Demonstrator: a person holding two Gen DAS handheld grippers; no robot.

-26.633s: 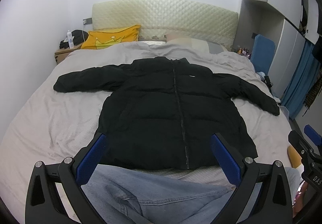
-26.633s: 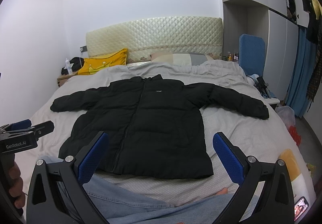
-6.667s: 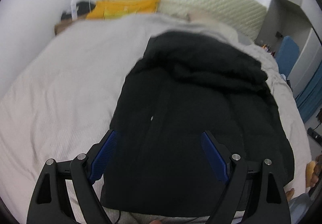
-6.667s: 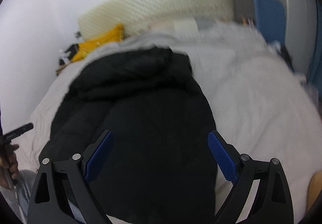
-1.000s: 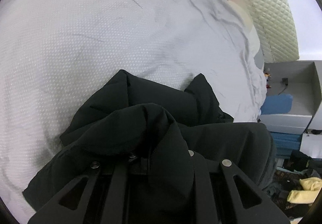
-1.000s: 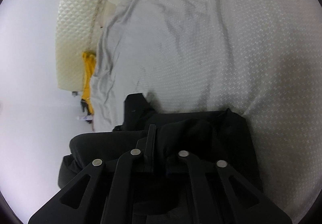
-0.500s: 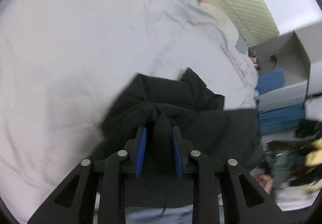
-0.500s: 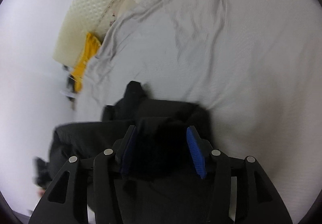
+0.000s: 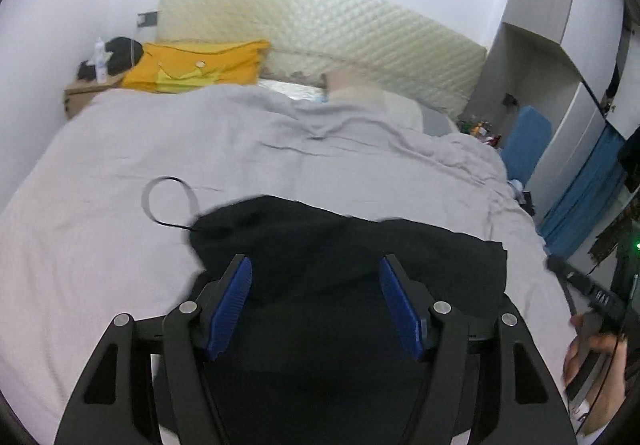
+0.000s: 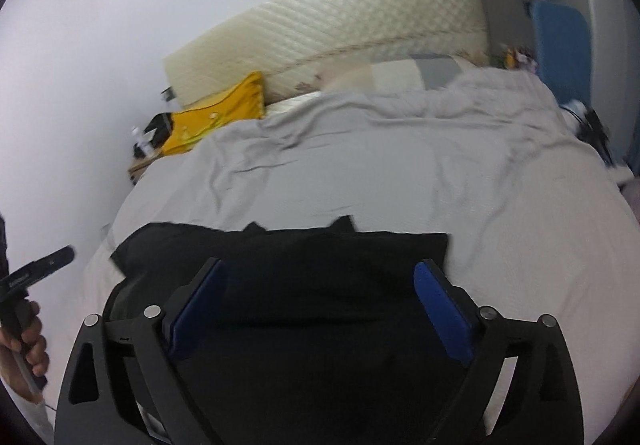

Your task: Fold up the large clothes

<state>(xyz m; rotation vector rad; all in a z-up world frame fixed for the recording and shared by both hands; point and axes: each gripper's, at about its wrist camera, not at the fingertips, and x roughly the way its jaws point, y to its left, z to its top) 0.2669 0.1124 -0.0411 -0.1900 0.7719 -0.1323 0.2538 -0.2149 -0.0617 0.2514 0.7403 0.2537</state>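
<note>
Black jacket (image 9: 352, 245) lies folded at bed's (image 9: 120, 173) near edge. Left hand-held gripper (image 9: 316, 309) jaws opening, nothing pinched; right hand-held gripper (image 10: 316, 313) jaws opening, also empty, above jacket. No containers visible.

left hand-held gripper (image 9: 316, 305) opening, right hand-held gripper (image 10: 320, 309) opening

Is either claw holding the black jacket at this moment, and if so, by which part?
Nothing is held. The left claw and right claw are both opening above the folded black jacket, their pads clear of it.
</note>
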